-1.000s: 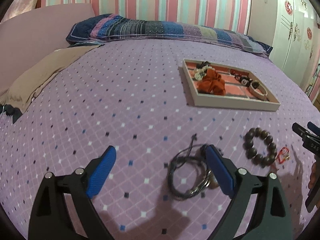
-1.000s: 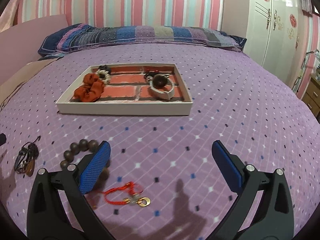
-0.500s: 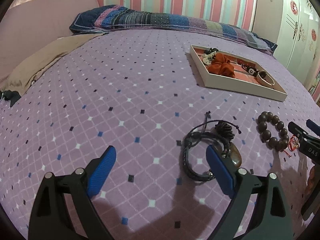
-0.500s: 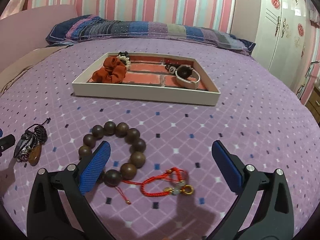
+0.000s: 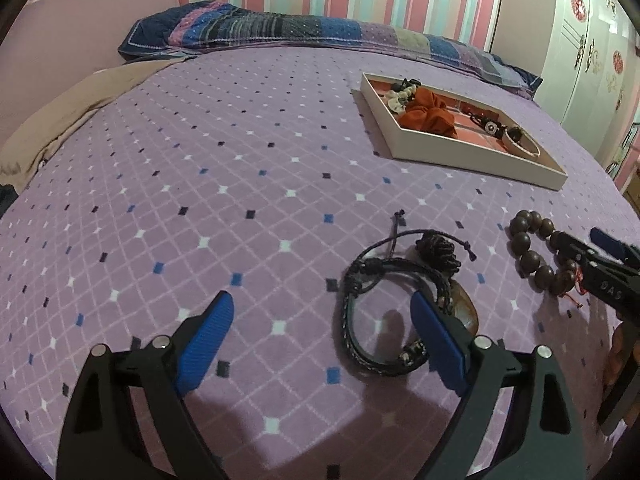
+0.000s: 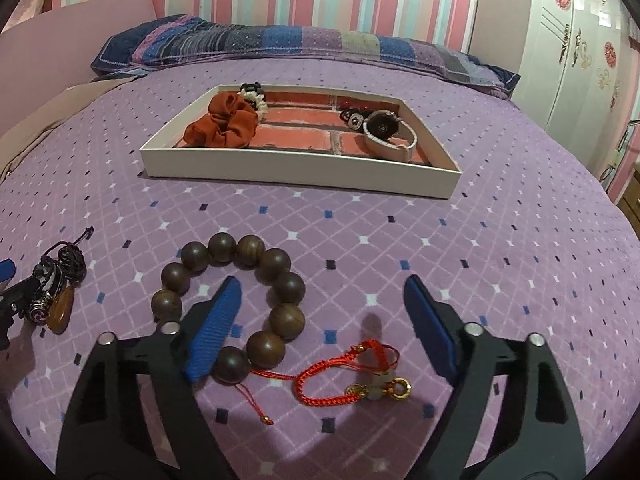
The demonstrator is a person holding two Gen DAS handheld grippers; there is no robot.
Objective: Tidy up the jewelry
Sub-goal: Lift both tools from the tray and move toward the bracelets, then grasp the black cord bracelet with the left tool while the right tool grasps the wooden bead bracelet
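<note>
My right gripper (image 6: 320, 312) jaws are closing around the wooden bead bracelet (image 6: 236, 300) and red cord charm (image 6: 352, 376), gripping nothing yet; my left gripper (image 5: 320, 328) gapes over the black cord bracelets (image 5: 384, 304); the tray (image 6: 296, 164) lies beyond on the bed (image 6: 500, 260).

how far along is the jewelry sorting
Partly done. The tray already holds an orange scrunchie and a watch. Nothing is gripped: the right gripper is closing around the wooden bead bracelet, the left gripper open by the black cord bracelet. Those and the red string bracelet remain on the bed.
</note>
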